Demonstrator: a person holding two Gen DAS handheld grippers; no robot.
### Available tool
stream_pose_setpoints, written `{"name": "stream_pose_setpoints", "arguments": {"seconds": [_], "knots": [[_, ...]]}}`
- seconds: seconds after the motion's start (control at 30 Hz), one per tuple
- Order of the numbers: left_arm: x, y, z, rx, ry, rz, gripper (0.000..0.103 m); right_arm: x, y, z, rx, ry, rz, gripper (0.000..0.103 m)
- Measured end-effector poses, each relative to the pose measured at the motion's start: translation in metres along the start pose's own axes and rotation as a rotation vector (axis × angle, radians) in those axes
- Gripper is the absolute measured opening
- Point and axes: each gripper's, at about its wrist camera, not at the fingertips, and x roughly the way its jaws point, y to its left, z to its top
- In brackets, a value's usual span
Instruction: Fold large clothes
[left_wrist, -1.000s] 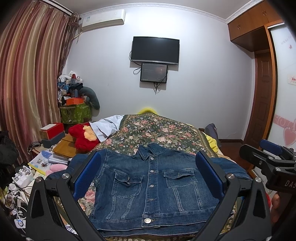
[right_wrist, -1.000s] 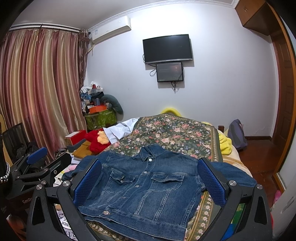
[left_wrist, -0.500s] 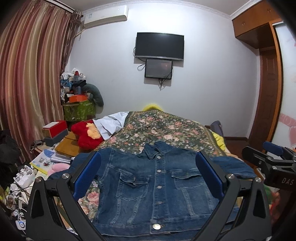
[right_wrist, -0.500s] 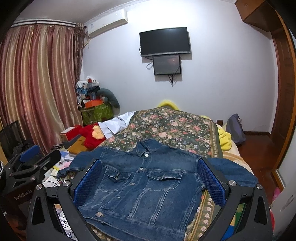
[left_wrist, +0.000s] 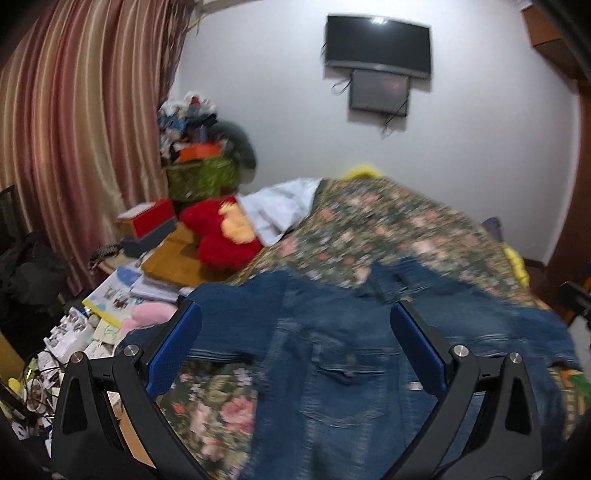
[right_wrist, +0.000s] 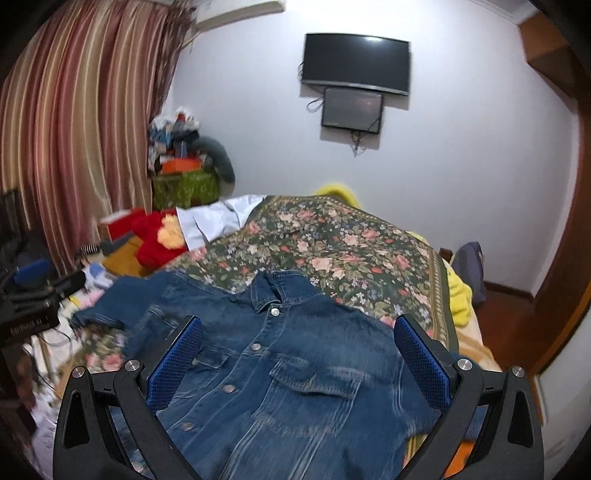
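- Left gripper: jaws spread wide, blue pads well apart, nothing between them. It hangs over the jacket's left chest and sleeve, apparently clear of the cloth; contact cannot be confirmed, as this view is blurred.
- Right gripper: jaws likewise spread wide and empty, poised over the jacket's front, near the buttoned placket and one flapped chest pocket. No grip on the fabric is visible.
- Denim jacket: lies front-up and buttoned on the near end of the bed, collar toward the far wall, hem toward the cameras. One sleeve runs out to the left toward the bed's edge. Judged to be spread flat so that sleeves and sides can be turned in; no fold is yet made.
- Floral bedspread: covers the bed under and beyond the jacket and serves as the folding surface.
- Judgement: both tools appear to be positioned for a first hold, probably at a sleeve or shoulder; the task stands at its start.
- Left of the bed: a red plush toy and scattered papers and boxes, beside the jacket's sleeve but apart from it.
- Far wall: a television mounted above a smaller screen; striped curtains at left.
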Motion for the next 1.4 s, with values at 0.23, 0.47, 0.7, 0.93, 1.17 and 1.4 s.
{"name": "stream_pose_setpoints", "arguments": {"seconds": [0.23,0.47,0.7,0.93,1.17,1.4], "knots": [[0.087,0.066,-0.019,-0.153,0.281,-0.061,0.103,0.098,0.008,0.003,-0.105,0.179,0.028,0.103],[0.153,0.126,-0.070,-0.481,0.509,-0.168,0.103,0.192,0.001,-0.024,-0.065,0.417,0.117,0.103],[0.198,0.164,-0.095,-0.682,0.560,-0.178,0.089,0.249,0.000,-0.055,-0.015,0.629,0.211,0.103],[0.206,0.167,-0.059,-0.484,0.440,0.129,0.036,0.265,0.001,-0.071,0.055,0.716,0.286,0.103],[0.174,0.097,0.011,-0.063,0.222,0.298,0.012,0.256,-0.010,-0.067,0.113,0.712,0.297,0.103],[0.144,-0.004,0.054,0.088,0.082,0.058,0.009,0.203,-0.039,-0.039,0.159,0.585,0.281,0.103]]}}
